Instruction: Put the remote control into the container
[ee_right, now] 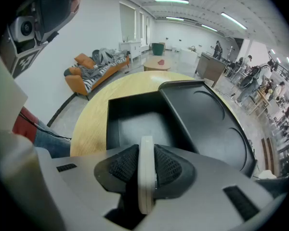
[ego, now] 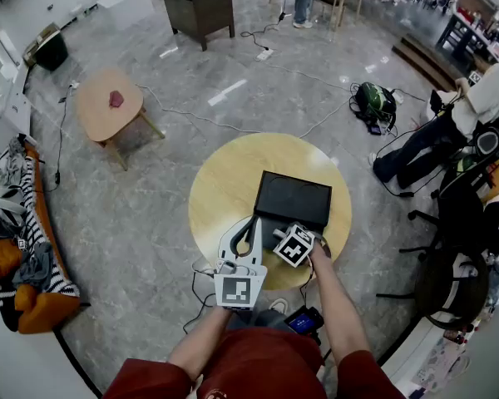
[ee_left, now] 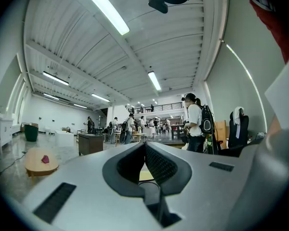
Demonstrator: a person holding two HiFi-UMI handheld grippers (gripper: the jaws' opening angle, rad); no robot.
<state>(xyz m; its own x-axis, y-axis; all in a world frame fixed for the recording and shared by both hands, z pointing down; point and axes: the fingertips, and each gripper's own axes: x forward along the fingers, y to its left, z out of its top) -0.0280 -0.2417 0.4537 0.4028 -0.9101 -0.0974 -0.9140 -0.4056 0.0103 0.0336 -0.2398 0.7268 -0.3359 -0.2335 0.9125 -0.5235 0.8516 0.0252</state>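
Note:
A slim white remote control [ee_right: 146,172] stands edge-on between the pads of my right gripper [ee_right: 146,163], which is shut on it. Just beyond the jaws lies the black container [ee_right: 111,129], its box open and its lid [ee_right: 209,124] folded back to the right. In the head view the right gripper [ego: 277,238] is at the near edge of the container [ego: 293,199] on the round wooden table [ego: 220,185]. My left gripper [ego: 251,223] is beside it on the left, jaws together and holding nothing [ee_left: 145,150], pointing out into the room.
A small wooden side table [ego: 108,102] and a dark cabinet [ego: 200,7] stand farther off. An orange sofa with clothes [ego: 21,248] lines the left wall. Cables cross the floor. A seated person [ego: 449,131] and office chairs [ego: 453,248] are on the right.

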